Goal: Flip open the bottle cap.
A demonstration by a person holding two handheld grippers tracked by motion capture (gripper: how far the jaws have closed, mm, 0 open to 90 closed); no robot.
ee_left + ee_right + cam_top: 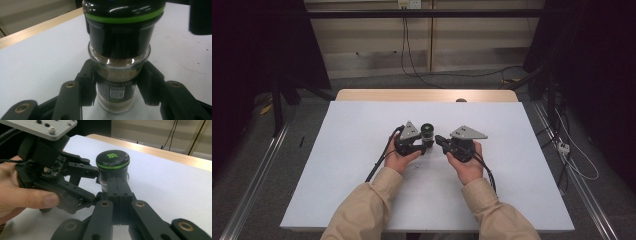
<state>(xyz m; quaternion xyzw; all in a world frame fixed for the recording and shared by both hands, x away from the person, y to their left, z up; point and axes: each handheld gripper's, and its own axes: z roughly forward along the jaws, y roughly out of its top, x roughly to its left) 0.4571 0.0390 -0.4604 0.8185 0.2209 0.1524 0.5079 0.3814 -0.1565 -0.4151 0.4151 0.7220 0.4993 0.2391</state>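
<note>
The left gripper (117, 87) is clamped on the glass body of the small spice jar (117, 75) with green-ringed black cap, upright on the white table (362, 150), while the right gripper (117, 187), jaws pressed together and empty, sits just before the jar, so the cap (113, 160) seems yet to be worked.

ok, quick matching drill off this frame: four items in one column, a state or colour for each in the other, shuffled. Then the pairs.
Items:
1. left gripper
2. right gripper
3. jar cap
4. table edge

States:
A. bare light wood
B. black with a green ring
C. jaws pressed together, nothing between them, tips next to the jar
D. jaws clamped on the glass body of the spice jar

Pairs: 1-D, 2-C, 3-B, 4-A
</note>
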